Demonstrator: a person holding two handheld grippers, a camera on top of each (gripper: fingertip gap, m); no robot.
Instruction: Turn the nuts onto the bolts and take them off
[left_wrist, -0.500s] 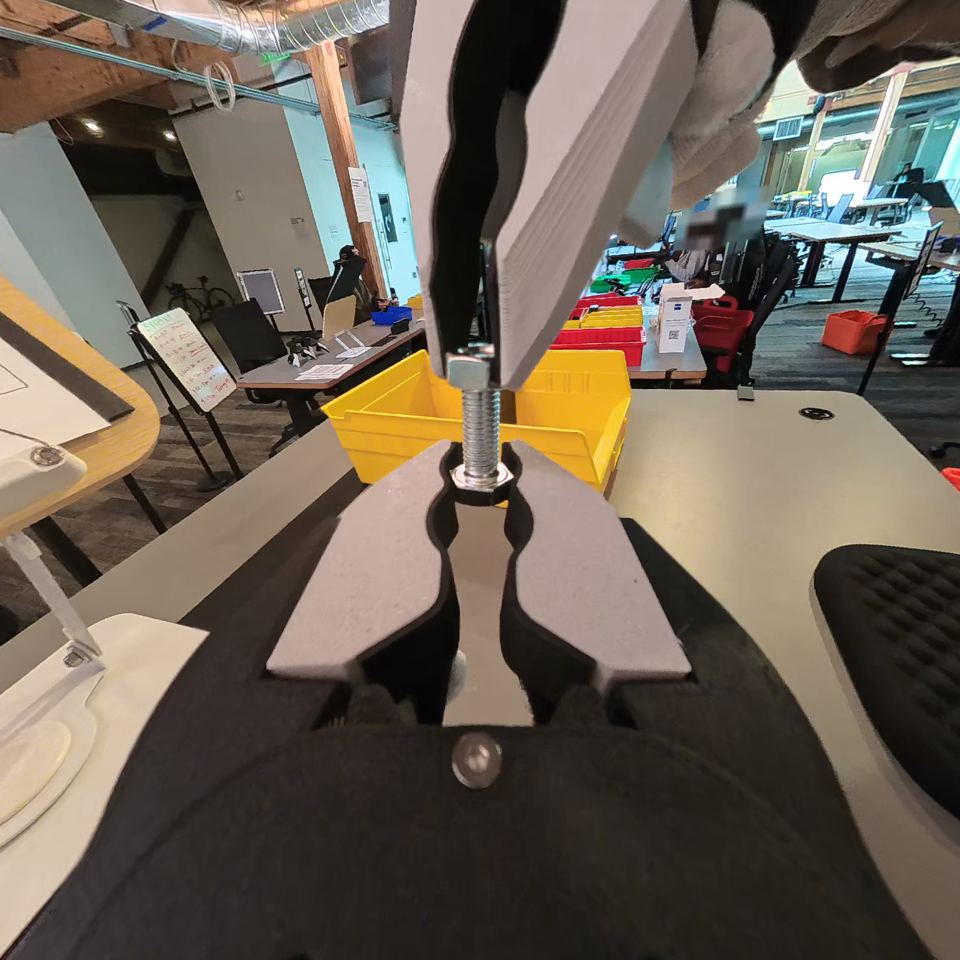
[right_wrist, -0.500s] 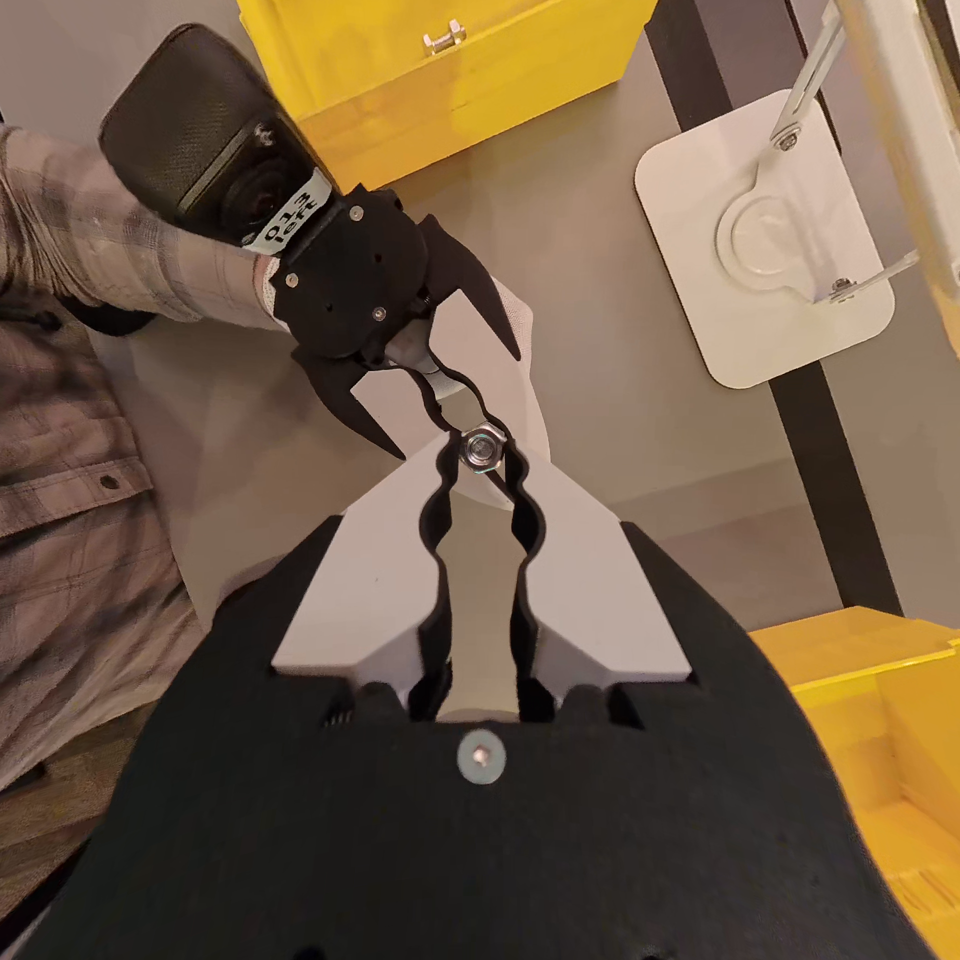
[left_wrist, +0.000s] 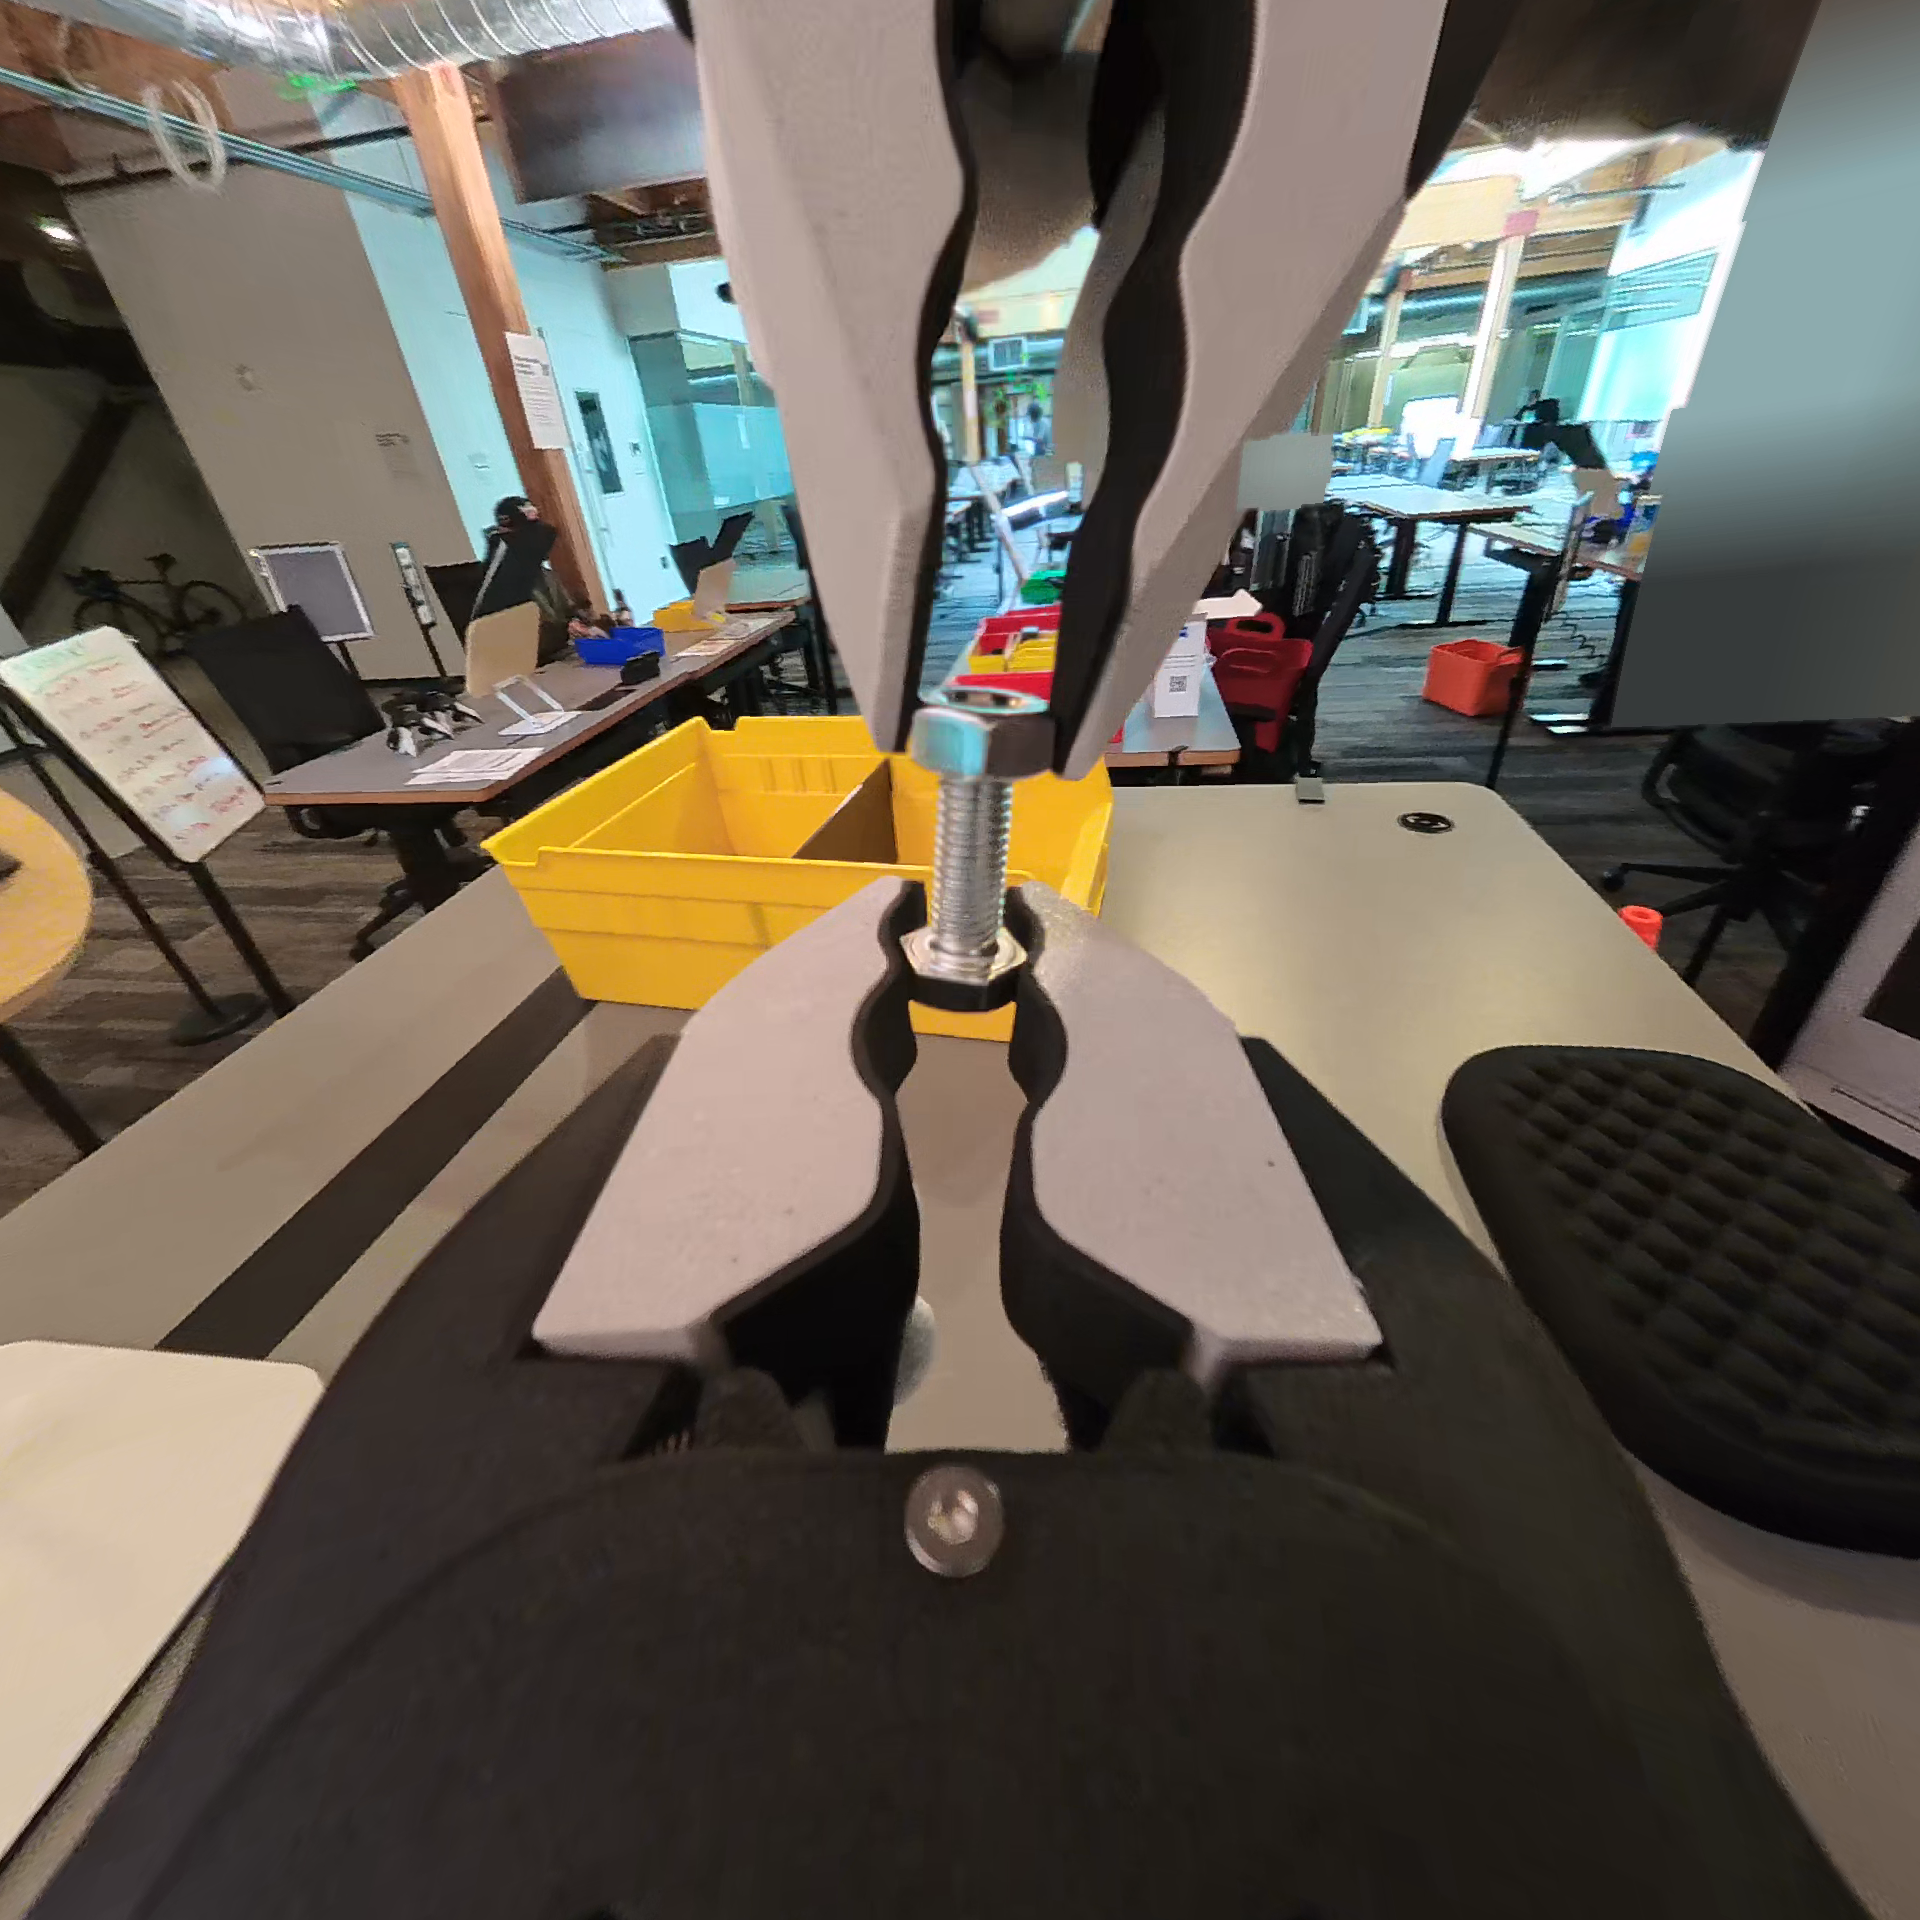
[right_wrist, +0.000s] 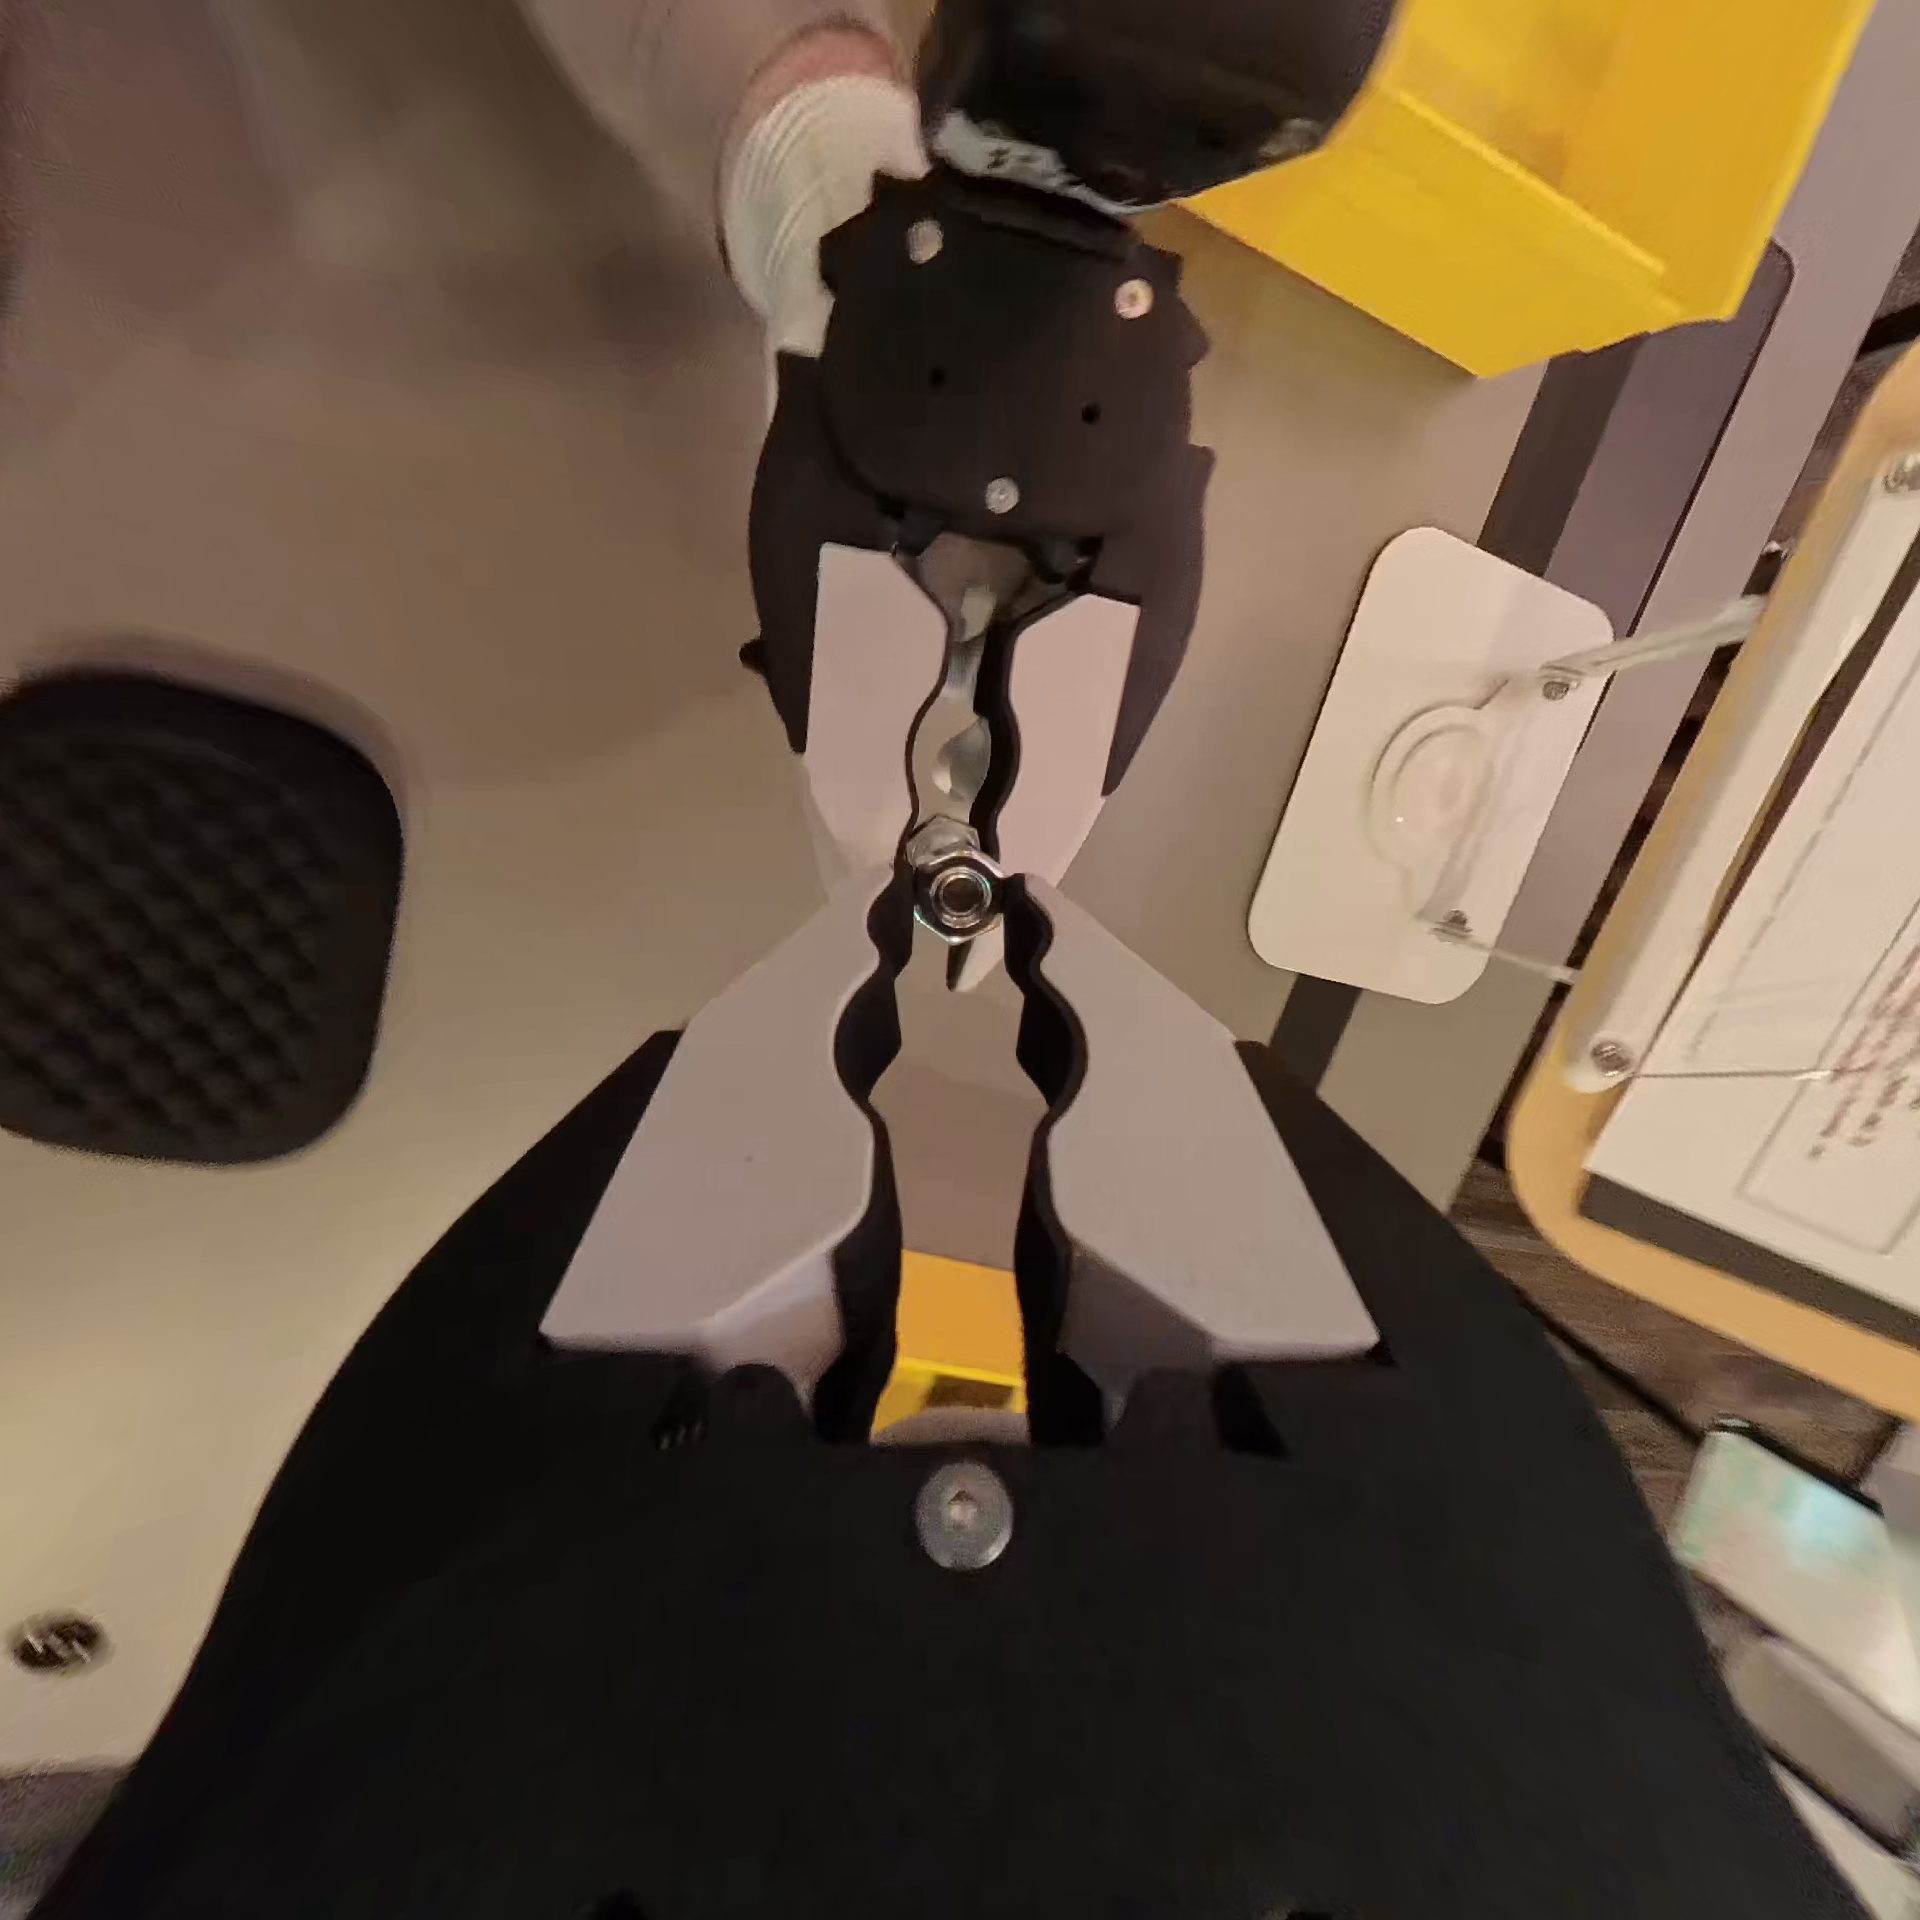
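Tabletop (left_wrist: 1351, 935) grey | left gripper (left_wrist: 961, 961) clamps nut (left_wrist: 961, 971) | right gripper (left_wrist: 982, 743) clamps bolt (left_wrist: 966, 862) head, rotated since last frame | I judge threading under way.

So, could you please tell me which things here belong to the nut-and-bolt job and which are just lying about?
In the job: bolt, nut, left tongs, right tongs.

Lying about: yellow bin, black textured pad, white stand base.
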